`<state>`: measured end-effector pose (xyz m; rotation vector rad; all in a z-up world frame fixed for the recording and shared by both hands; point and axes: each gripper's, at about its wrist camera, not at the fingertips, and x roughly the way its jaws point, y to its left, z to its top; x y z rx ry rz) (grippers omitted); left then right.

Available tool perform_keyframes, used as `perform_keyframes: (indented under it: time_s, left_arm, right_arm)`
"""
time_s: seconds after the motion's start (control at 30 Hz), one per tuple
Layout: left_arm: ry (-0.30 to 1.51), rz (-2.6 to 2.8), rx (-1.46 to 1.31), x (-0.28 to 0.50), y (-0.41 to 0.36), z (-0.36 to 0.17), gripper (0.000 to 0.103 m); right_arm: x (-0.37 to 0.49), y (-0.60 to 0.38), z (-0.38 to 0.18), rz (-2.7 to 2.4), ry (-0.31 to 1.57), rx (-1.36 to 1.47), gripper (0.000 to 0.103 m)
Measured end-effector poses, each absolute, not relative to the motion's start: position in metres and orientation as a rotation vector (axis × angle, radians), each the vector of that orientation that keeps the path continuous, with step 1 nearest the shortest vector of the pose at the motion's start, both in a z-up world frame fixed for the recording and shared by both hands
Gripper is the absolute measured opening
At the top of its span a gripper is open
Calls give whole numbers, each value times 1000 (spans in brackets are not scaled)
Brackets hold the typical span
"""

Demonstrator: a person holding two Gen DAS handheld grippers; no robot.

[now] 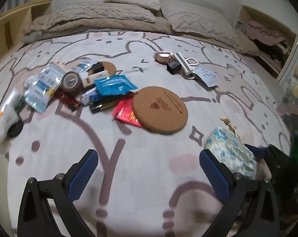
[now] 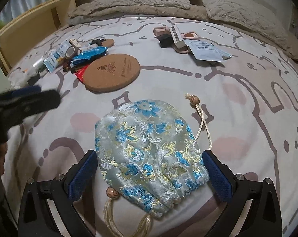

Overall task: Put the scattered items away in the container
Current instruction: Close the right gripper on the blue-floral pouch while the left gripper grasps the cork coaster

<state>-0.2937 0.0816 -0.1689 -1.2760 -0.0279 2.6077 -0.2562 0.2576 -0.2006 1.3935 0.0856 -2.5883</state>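
Left wrist view: the left gripper (image 1: 149, 169) hung over bare sheet (image 1: 129, 177) with its fingers spread wide and nothing between them. Looked like it was waiting its turn. The pouch (image 1: 230, 154) sat just off its right finger, touching or nearly, hard to tell. Ahead was the main pile: a cork coaster (image 1: 160, 109) lying partly over a red packet (image 1: 125, 113), a blue packet (image 1: 114, 85), a tape roll (image 1: 71, 81) and some sachets (image 1: 44, 86) all overlapping. A second small cluster with a black cube (image 1: 173, 67) sat further back to the right.

Right wrist view: the right gripper (image 2: 149, 173) was spread too, straddling the pouch (image 2: 149, 148) without pinching it, probably lining up to hold the mouth. The pouch lay flat on the bed, its gathered mouth toward the camera, cord (image 2: 203, 125) trailing off to the right. My guess is the bunched-up mouth is the real obstacle, since nothing goes in until it's pulled open. The left gripper (image 2: 28, 98) was a blur at the left edge.
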Motion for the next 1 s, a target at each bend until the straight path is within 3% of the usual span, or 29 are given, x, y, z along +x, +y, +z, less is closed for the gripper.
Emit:
perform_keyframes:
  time_s: [0.5,0.73,1.0]
  left_arm:
    - [-41,2564,-1284,-356,109,-178,103]
    - [99,2555,-1262,-363,128,-185,103]
    - [137,2592,-1306,-374,130,-196,103]
  right_arm:
    - [-258,264,-205,-2571,30,1371,103]
    - [-261,262,-204,-2580,34,1401,103]
    - [-263,282,-196,-2558,-172,1379,98]
